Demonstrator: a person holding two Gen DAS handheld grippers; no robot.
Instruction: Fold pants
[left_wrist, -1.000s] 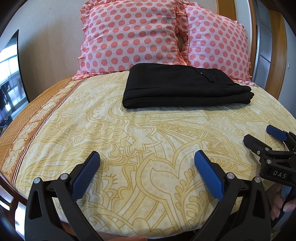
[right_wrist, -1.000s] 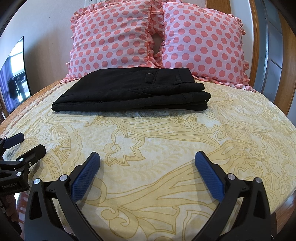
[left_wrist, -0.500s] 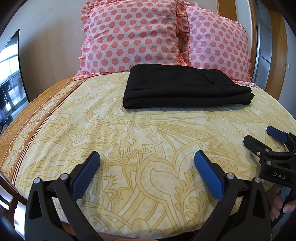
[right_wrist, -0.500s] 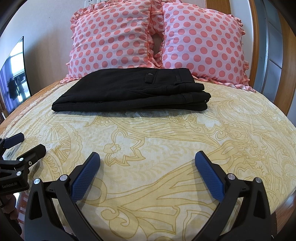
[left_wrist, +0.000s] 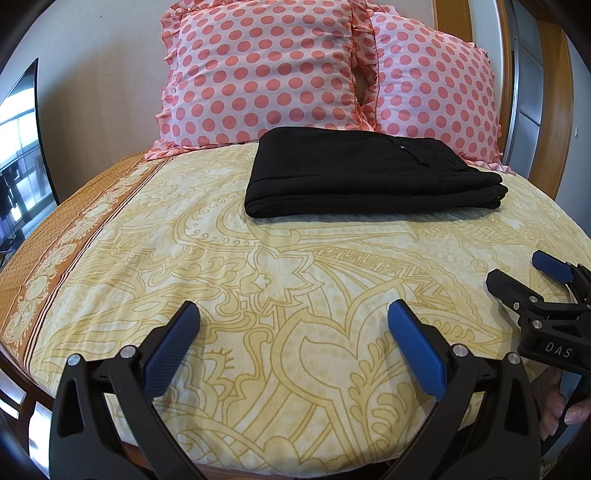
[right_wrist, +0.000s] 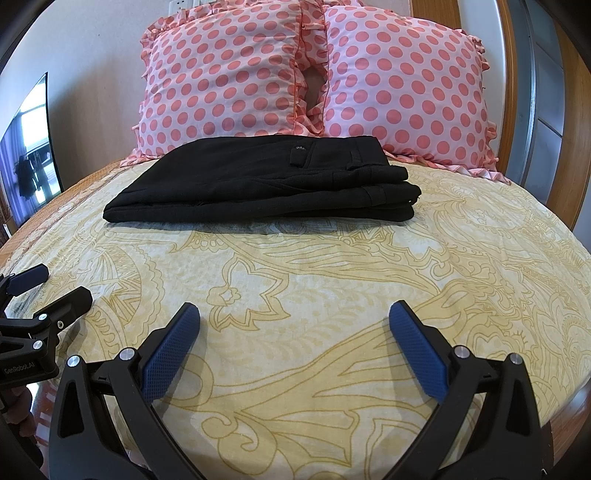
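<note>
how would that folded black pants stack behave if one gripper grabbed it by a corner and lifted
The black pants are soft cloth in several loose layers, so they would probably droop and unfold. They look light and unlikely to roll. On the patterned bedsheet, pushing would likely shear the top layers first.

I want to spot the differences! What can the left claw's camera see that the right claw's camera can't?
Only the left view shows the orange border of the bedsheet and the right claw from the side, with fingers under it.

Only the right view shows the wall socket above the pillows and the left claw from the side.

Both show the folded black pants on the yellow bedsheet, two polka-dot pillows, the screen, and both claws, left claw and right claw, open and holding nothing.
</note>
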